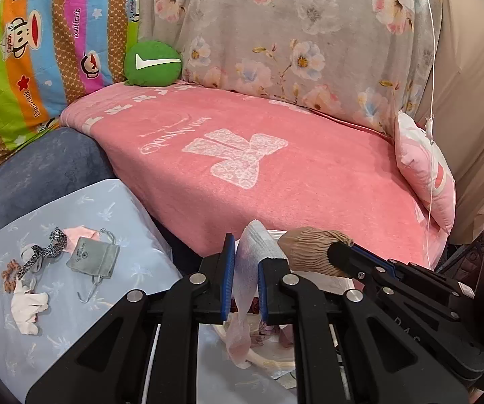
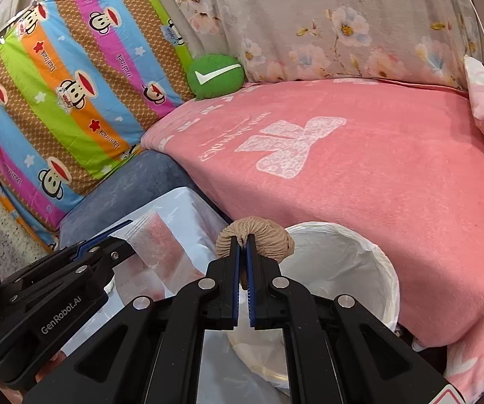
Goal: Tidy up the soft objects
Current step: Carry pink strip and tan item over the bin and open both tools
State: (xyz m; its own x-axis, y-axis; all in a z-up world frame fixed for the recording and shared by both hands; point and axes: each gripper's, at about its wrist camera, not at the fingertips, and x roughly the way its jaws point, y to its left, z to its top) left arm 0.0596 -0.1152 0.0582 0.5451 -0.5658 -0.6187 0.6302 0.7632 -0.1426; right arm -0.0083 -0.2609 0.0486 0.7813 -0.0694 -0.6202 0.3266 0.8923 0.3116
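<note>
Beige gathered fabric pinched in the right gripper (image 2: pixel 243 245); sheer white cloth pinched in the left gripper (image 1: pixel 246 269).

Right jaws are pressed together on the beige bundle (image 2: pixel 255 240), which is held in the air just beside the rim of the white lined bin (image 2: pixel 385 271), probably for dropping in. Left jaws clamp the white mesh cloth (image 1: pixel 253 252), its tail hanging free below, which keeps it clear of the blue sheet (image 1: pixel 114 202). Unsorted small items, including a grey pouch (image 1: pixel 93 256), lie on that sheet, well apart from both grippers.
</note>
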